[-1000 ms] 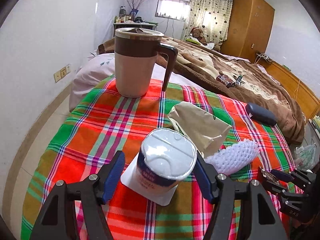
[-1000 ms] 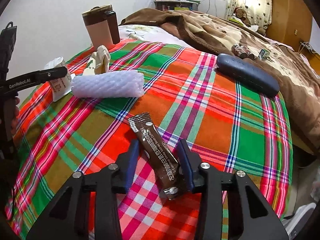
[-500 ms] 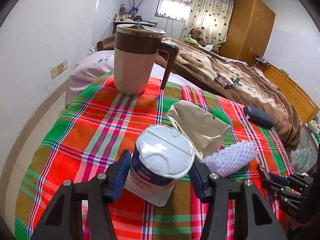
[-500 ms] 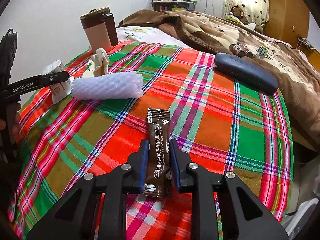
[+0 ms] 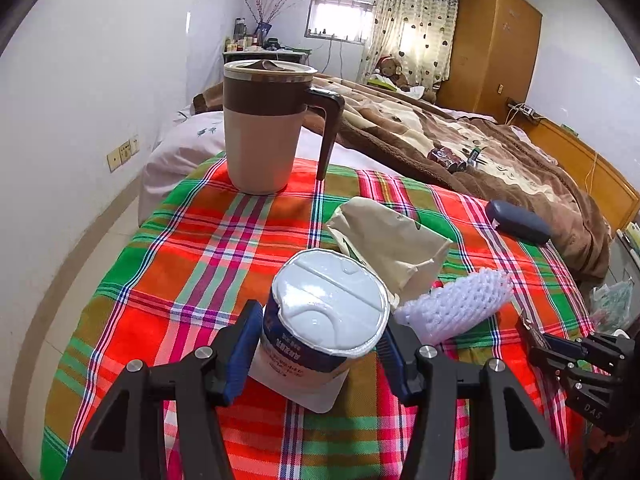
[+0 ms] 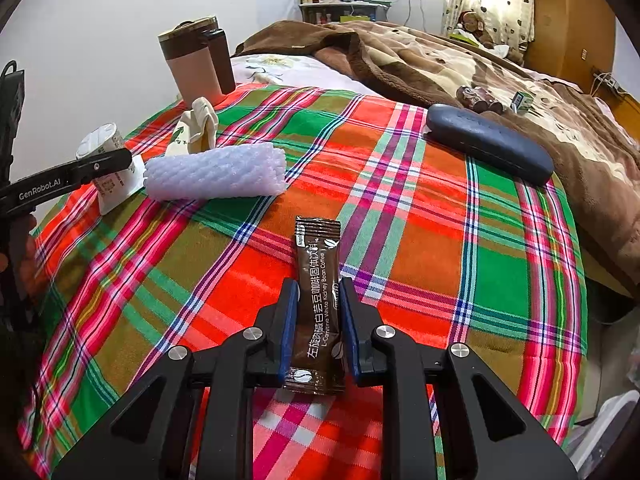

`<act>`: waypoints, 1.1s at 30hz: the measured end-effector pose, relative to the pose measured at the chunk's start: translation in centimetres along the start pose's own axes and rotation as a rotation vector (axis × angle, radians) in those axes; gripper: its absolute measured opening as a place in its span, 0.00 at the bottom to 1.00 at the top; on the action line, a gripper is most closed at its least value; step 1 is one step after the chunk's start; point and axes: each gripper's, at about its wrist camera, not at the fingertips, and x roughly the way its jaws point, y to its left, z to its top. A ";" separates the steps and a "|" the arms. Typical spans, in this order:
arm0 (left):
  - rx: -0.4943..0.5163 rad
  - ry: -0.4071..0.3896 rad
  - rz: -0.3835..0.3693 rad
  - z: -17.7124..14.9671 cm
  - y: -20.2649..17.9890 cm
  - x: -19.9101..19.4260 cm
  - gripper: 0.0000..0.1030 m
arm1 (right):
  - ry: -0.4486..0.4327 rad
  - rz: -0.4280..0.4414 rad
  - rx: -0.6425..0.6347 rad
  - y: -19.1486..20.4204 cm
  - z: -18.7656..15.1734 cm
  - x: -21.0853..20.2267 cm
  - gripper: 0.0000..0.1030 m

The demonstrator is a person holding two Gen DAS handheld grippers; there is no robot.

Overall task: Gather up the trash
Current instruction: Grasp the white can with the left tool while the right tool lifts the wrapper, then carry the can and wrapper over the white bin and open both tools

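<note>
**Two pieces gripped, two waiting on the plaid cloth**

I am clamping my right gripper (image 6: 318, 320) on the long brown foil coffee sachet (image 6: 318, 300), its far end pointing out ahead over the red, green and orange plaid tablecloth (image 6: 500, 272). My left gripper (image 5: 316, 354) is closing its blue pads around the white paper yogurt cup with the foil lid (image 5: 320, 328); the pads look to be touching its sides, though the cup's rim hides one contact. Nothing is binned yet, and no bin is showing.

Counting the trash: one sachet, one cup, one crumpled cream paper bag (image 5: 392, 244) just behind the cup, one white foam fruit net (image 5: 456, 306) beside it. So four pieces, two in hand.

Not trash, I am judging: one beige-and-brown lidded mug (image 5: 264, 124) and one dark blue glasses case (image 6: 488, 144).
</note>
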 end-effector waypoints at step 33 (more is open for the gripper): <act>0.096 -0.080 -0.089 -2.2 -6.1 -9.5 0.54 | -0.121 0.022 0.078 -0.6 -2.2 -5.8 0.20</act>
